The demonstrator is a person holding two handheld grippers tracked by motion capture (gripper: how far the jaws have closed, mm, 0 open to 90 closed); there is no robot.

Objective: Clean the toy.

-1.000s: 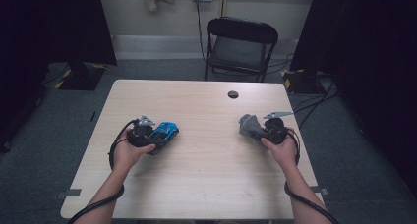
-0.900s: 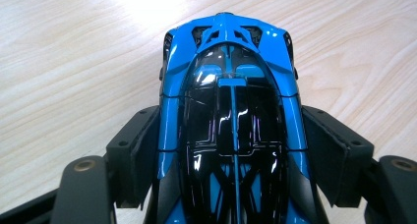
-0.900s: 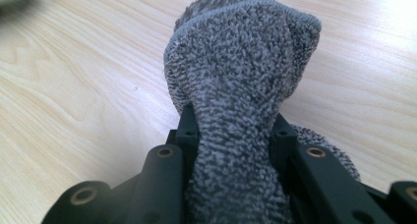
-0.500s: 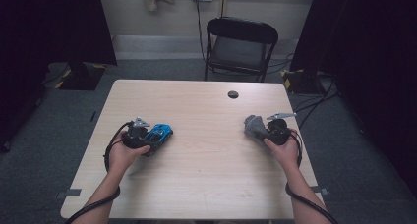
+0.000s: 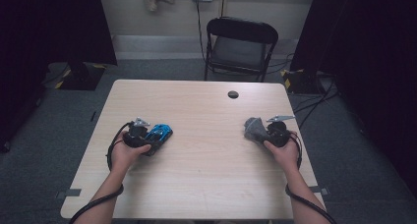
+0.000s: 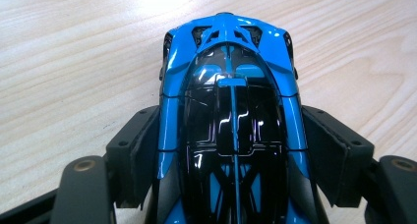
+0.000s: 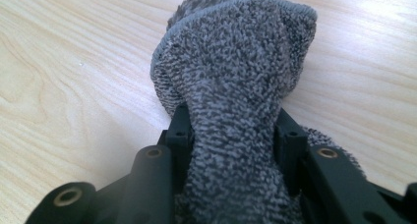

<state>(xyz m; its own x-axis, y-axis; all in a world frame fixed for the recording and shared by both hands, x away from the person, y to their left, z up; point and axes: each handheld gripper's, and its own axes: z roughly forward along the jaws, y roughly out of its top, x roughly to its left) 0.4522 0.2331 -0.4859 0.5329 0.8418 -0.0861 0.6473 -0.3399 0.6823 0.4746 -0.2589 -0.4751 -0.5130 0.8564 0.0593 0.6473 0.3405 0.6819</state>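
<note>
Nearest to us, our two forearms came in over the near edge of the worktop (image 5: pixel 206 184), each hand carrying a gripper with a cable trailing back along the arm. Our left gripper (image 5: pixel 147 138) sat on the left half of the worktop, its jaws clamped against the flanks of a blue toy car (image 5: pixel 160 133); in the left gripper view the car (image 6: pixel 231 116) lay lengthwise between the two black jaws, its glossy black and blue roof facing up and its far end pointing away over the pale wood. Our right gripper (image 5: pixel 265 131) sat well apart from it on the right half, grasping a bunched grey cloth (image 5: pixel 254 128). In the right gripper view the cloth (image 7: pixel 236 81) was pinched between the jaws, which had just been easing open, though the terry fabric was squeezed narrow where the pads met it and bulged out above them, with its lower folds resting on the worktop. Beyond both grippers the wood ran bare up to a small dark round hole (image 5: pixel 233 94) near the far edge. Behind the worktop stood a black folding chair (image 5: pixel 241 47) on the grey floor, with dark curtains to either side.
</note>
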